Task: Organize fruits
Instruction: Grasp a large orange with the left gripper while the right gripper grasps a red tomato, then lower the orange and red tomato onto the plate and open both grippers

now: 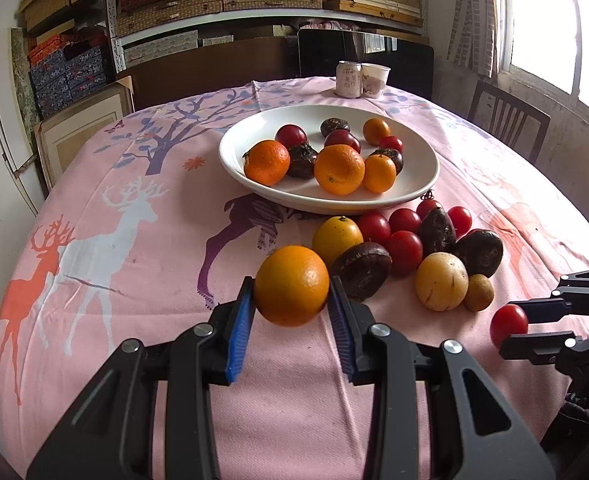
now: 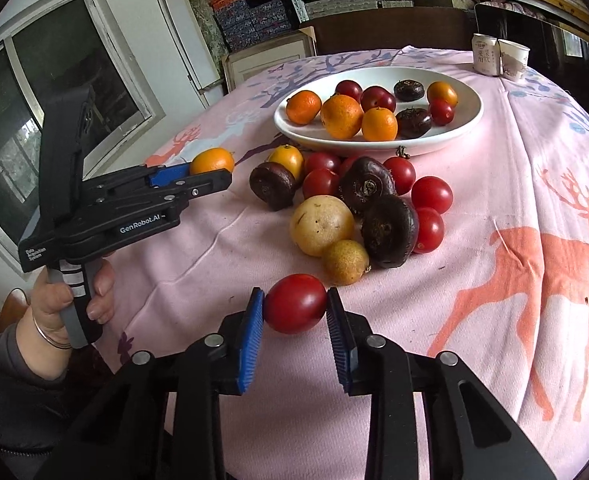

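My left gripper is shut on an orange, held just above the pink tablecloth; the orange also shows in the right wrist view. My right gripper is shut on a red tomato, also seen in the left wrist view. A white bowl holds several oranges, tomatoes and dark fruits. A loose pile of tomatoes, dark purple fruits and yellow fruits lies on the cloth in front of the bowl.
A drink can and a paper cup stand at the table's far edge. Chairs stand at the right. Shelves of boxes fill the back wall.
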Available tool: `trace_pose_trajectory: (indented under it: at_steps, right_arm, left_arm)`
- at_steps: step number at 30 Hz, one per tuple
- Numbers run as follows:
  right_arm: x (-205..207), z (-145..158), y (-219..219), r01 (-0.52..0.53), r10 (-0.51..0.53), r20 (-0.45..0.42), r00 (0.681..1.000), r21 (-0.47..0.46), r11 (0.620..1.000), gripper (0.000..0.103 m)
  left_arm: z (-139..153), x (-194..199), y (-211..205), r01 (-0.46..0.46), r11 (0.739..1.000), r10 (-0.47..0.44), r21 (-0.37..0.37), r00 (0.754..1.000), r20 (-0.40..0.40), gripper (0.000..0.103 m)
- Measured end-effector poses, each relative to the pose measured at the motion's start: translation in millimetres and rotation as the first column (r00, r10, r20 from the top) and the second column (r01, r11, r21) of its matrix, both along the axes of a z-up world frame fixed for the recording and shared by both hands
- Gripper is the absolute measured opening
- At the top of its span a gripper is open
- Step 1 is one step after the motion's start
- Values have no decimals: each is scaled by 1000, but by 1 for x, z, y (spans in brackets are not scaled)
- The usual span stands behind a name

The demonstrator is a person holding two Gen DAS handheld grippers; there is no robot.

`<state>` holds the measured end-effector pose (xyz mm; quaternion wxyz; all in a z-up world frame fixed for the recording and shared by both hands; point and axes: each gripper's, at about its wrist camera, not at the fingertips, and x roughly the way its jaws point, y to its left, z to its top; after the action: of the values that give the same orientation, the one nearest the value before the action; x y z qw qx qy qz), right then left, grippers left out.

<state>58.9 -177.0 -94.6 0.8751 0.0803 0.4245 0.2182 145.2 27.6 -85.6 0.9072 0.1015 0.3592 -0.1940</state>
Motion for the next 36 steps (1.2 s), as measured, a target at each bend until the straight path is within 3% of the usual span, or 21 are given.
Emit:
trace_pose_trajectory:
  at_steps: [4, 6, 11, 19, 24, 28, 30, 33, 36]
  right_arm:
    - [-3, 9, -14, 20, -20, 22, 1000, 20, 1000, 32]
    - [1, 14, -24, 43, -43, 31, 999, 23, 999, 32]
    - [30, 45, -46, 80, -83, 86, 993, 38, 996, 32]
    - [130, 75, -67, 146, -152, 72, 986, 76, 986, 32]
    - [193, 65, -68, 184, -185, 39, 982, 49, 982, 32]
    - [224, 51, -62, 185, -186, 17, 982, 32, 982, 33]
    - [229, 48, -60, 193, -194, 25, 981, 35, 981, 35]
    - [220, 52, -59, 199, -201, 58, 978, 39, 979, 46]
    - [199, 59, -60, 198, -199, 82, 977, 26, 980, 46]
  left_arm:
    - [4, -4, 1, 0, 1000, 0, -6, 1000, 25, 36]
    - [6, -3, 0, 5, 999, -5, -33, 1000, -2, 36]
    - [22, 7, -18, 18, 999, -17, -32, 1000, 17, 36]
    - [46, 84, -65, 24, 999, -24, -46, 1000, -3, 36]
    - [40, 144, -80, -22, 1000, 22, -19, 999, -37, 36]
    - [31, 171, -86, -31, 999, 30, -9, 997, -76, 36]
    - [30, 173, -87, -39, 999, 39, -9, 996, -77, 45]
    - [38, 161, -81, -44, 999, 43, -27, 998, -41, 62]
    - [48, 135, -72, -28, 999, 28, -30, 1000, -14, 63]
